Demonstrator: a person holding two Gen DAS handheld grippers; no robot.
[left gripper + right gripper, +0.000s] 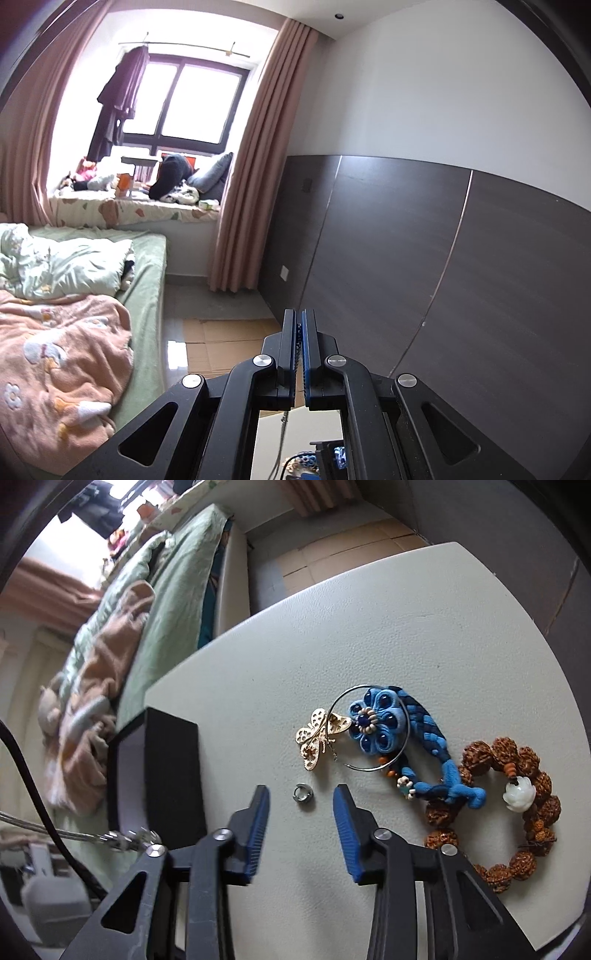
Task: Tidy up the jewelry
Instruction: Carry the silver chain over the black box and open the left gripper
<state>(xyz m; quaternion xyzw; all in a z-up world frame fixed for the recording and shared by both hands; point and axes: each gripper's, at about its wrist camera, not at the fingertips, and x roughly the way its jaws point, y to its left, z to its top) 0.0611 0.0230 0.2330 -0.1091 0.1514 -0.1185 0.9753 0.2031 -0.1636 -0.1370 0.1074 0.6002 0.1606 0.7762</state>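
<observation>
In the right wrist view a small silver ring (pixel 303 797) lies on the white table (pixel 369 627), between the blue pads of my right gripper (pixel 301 790). The pads stand apart from it, so that gripper is open. Beyond it lie a gold butterfly brooch (pixel 317 740), a blue braided flower piece (pixel 378 720) inside a thin silver hoop (pixel 407 723), and a brown bead bracelet (pixel 517 760) with a white flower bead. My left gripper (pixel 299 314) is raised and faces the wall. Its pads are shut on a thin silver chain (pixel 283 417) that hangs below them.
A black jewelry box (pixel 166 768) stands on the table just left of the right gripper, with the chain's end (pixel 125 839) near its corner. A bed with green and pink bedding (pixel 74 314) lies left of the table. Grey wall panels (pixel 443 258) are on the right.
</observation>
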